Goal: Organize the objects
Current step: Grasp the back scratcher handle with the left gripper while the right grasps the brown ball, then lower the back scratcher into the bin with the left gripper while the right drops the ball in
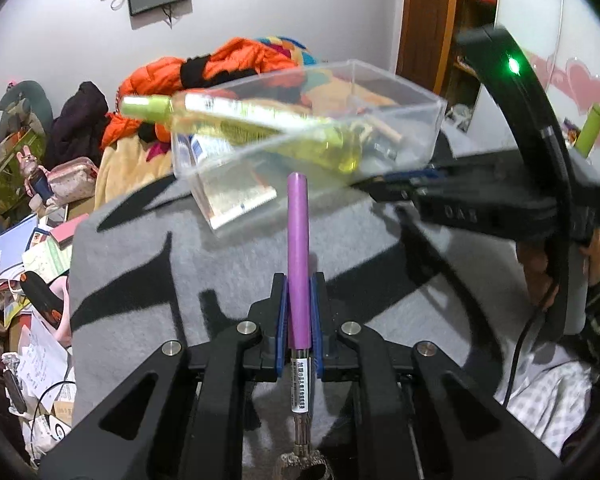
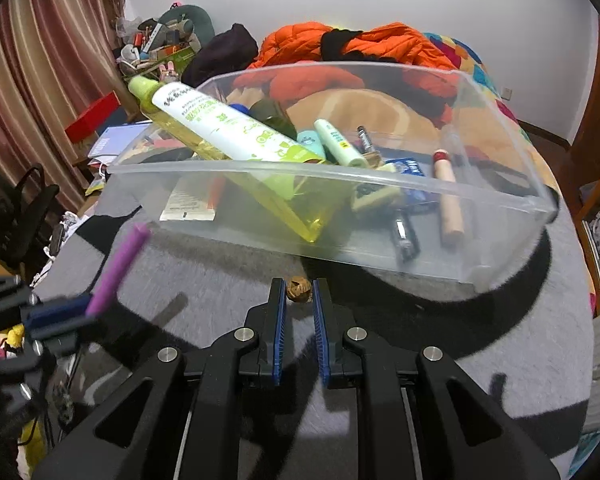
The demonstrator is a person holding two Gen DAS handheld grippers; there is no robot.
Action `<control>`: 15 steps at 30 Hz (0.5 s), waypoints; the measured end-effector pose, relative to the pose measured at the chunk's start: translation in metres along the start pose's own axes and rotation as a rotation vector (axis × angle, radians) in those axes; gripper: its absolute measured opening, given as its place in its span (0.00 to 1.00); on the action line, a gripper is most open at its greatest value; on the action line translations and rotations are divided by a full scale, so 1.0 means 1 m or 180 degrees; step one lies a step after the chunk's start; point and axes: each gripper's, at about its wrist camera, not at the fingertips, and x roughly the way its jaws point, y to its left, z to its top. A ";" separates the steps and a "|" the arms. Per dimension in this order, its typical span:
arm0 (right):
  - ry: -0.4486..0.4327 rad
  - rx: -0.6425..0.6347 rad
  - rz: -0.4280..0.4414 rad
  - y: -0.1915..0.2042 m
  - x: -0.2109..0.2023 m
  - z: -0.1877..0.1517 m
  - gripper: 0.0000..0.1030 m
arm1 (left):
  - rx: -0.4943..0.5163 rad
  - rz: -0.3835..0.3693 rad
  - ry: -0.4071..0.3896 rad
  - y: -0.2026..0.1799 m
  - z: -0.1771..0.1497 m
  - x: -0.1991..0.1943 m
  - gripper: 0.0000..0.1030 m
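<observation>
My left gripper (image 1: 299, 280) is shut on a purple-capped pen (image 1: 298, 240) that stands up between the blue pads, its silver barrel running down toward the camera. The same pen (image 2: 118, 270) and left gripper (image 2: 82, 310) show at the left of the right wrist view. My right gripper (image 2: 299, 289) is shut on a small brown woven ball (image 2: 299, 289) held at its fingertips. Just beyond stands a clear plastic box (image 2: 500, 200) holding a yellow-green bottle (image 2: 228, 128), tubes, a wooden stick and markers. In the left wrist view the right gripper (image 1: 392, 188) is beside the box (image 1: 420, 120).
Everything rests on a grey and black blanket (image 2: 440, 360) over a bed. An orange jacket (image 2: 380, 40) and dark clothes lie behind the box. Books, papers and bags clutter the floor (image 1: 32, 248) at the left. A person's hand (image 1: 540, 272) grips the right tool's handle.
</observation>
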 end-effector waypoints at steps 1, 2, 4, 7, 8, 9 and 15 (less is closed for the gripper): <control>-0.0023 0.0007 0.0006 -0.002 -0.004 0.001 0.12 | -0.0015 -0.0014 -0.0038 0.000 0.003 -0.004 0.09; -0.0057 0.0017 0.0008 -0.004 -0.008 0.001 0.12 | -0.0034 -0.0025 -0.0086 -0.001 0.007 -0.009 0.09; -0.0146 0.0025 0.0013 -0.007 -0.021 0.004 0.12 | -0.0070 -0.0033 -0.0159 -0.002 0.012 -0.017 0.09; -0.0271 0.0005 -0.0013 -0.008 -0.036 0.007 0.12 | -0.0106 -0.0041 -0.0278 -0.004 0.021 -0.028 0.09; -0.0320 -0.0006 -0.0023 -0.008 -0.042 0.009 0.12 | -0.0122 -0.0053 -0.0313 -0.004 0.024 -0.031 0.09; -0.0352 -0.0014 -0.0028 -0.007 -0.047 0.010 0.12 | -0.0142 -0.0068 -0.0349 -0.004 0.027 -0.035 0.09; -0.0556 -0.0056 -0.0085 -0.007 -0.073 0.010 0.12 | -0.0236 -0.0085 -0.0600 -0.008 0.043 -0.059 0.09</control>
